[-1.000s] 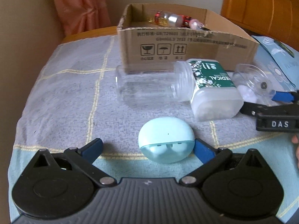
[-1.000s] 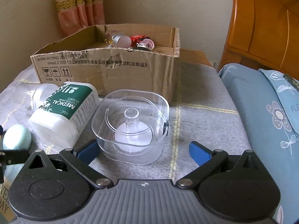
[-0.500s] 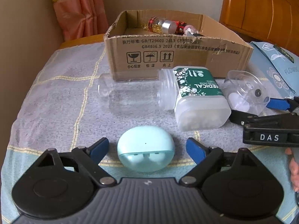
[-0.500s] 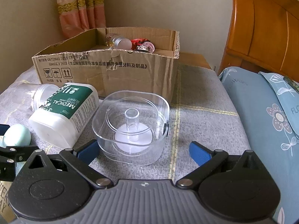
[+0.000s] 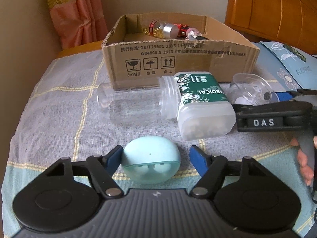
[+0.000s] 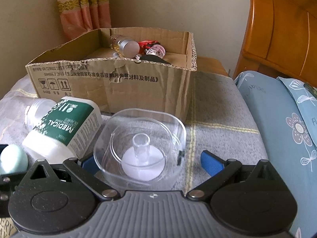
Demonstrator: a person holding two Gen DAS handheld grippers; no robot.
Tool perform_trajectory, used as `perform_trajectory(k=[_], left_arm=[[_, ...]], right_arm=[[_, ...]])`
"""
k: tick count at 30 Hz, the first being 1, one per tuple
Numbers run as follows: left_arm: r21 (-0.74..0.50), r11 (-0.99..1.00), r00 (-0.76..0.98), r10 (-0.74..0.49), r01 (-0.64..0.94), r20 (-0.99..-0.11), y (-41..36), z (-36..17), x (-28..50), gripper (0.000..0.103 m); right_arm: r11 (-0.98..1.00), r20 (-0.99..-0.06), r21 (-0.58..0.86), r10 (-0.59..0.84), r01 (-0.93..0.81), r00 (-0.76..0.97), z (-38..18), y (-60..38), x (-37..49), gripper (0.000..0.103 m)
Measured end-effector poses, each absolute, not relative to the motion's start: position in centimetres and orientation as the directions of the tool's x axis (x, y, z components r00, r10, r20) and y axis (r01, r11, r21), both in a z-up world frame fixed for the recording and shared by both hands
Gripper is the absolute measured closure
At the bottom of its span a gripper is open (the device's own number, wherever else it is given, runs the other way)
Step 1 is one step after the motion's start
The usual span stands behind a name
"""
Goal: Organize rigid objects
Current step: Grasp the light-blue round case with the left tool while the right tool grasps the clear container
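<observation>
— Left wrist view?
— Left gripper [image 5: 155, 158] spread open around a mint earbud case [image 5: 151, 159] on the checked cloth [image 5: 59, 107]; left pad touching or nearly so, right pad apart. Beyond, lying on its side, a clear jar [image 5: 134, 103], mouth against a green-labelled medical swab box [image 5: 202, 107]. Behind both, an open cardboard box [image 5: 178, 63] with small bottles inside. Far right, part of the other tool.

— Right wrist view?
— Right gripper [image 6: 147, 161] also open, flanking a clear plastic container [image 6: 141, 146] with a central post; left pad at its wall, right pad clear of it. Swab box [image 6: 63, 127] just left, touching or nearly touching the container; earbud case [image 6: 12, 159] at the left edge. Cardboard box [image 6: 118, 85] behind, blue floral pillow [image 6: 281, 119] right.
</observation>
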State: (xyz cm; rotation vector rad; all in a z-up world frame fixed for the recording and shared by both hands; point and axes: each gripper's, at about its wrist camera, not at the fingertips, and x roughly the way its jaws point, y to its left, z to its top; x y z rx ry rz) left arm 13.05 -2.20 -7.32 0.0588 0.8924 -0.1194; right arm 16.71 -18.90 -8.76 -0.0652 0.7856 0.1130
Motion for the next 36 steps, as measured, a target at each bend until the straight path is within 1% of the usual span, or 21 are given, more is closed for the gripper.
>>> perform_trajectory(k=[6, 11, 12, 14, 15, 17, 19, 22, 25, 32, 36], left_arm=[[0.01, 0.994, 0.62, -0.063, 0.113, -0.782, -1.3, -7.3, 12.4, 0.029], [0.009, 0.994, 0.624, -0.064, 0.113, -0.778, -1.3, -7.3, 12.3, 0.031], [0.012, 0.993, 0.626, -0.064, 0.117, -0.777, -1.5, -7.3, 12.2, 0.031], [0.002, 0.993, 0.625, -0.075, 0.122, -0.777, -1.5, -7.2, 12.2, 0.038], [-0.004, 0.992, 0.624, -0.082, 0.125, -0.777, -1.5, -7.2, 12.3, 0.039], [-0.005, 0.992, 0.625, -0.081, 0.124, -0.776, -1.5, -7.2, 12.3, 0.04], [-0.004, 0.992, 0.626, -0.082, 0.125, -0.775, -1.5, -7.2, 12.3, 0.041], [-0.006, 0.992, 0.627, -0.083, 0.124, -0.774, -1.4, -7.1, 12.3, 0.042], [-0.004, 0.992, 0.627, -0.083, 0.126, -0.774, -1.5, -7.1, 12.3, 0.042], [0.004, 0.989, 0.622, -0.091, 0.15, -0.778, -1.5, -7.0, 12.5, 0.043], [0.002, 0.984, 0.616, -0.11, 0.178, -0.78, -1.4, -6.8, 12.4, 0.043]], right_arm=[[0.998, -0.716, -0.015, 0.037, -0.067, 0.697, -8.7, -19.7, 16.6, 0.0], [0.998, -0.727, -0.019, 0.023, -0.053, 0.686, -8.7, -19.4, 16.9, 0.0], [0.998, -0.729, -0.017, 0.026, -0.056, 0.684, -8.7, -19.3, 17.0, 0.0], [0.998, -0.726, -0.014, 0.033, -0.063, 0.687, -8.5, -18.9, 17.1, 0.0], [0.998, -0.723, -0.013, 0.038, -0.069, 0.69, -8.4, -18.7, 17.1, 0.0], [0.997, -0.721, -0.023, 0.035, -0.074, 0.692, -8.2, -18.5, 17.1, 0.003], [0.996, -0.723, -0.025, 0.038, -0.081, 0.69, -8.1, -18.4, 17.1, 0.011], [0.996, -0.728, -0.033, 0.029, -0.078, 0.685, -8.0, -18.5, 17.3, 0.018], [0.996, -0.731, -0.019, 0.046, -0.088, 0.68, -8.0, -18.8, 17.2, 0.021], [0.99, -0.735, -0.053, 0.048, -0.128, 0.677, -7.7, -18.8, 16.9, 0.021], [0.983, -0.736, -0.03, 0.102, -0.183, 0.669, -7.2, -19.3, 16.3, 0.021]])
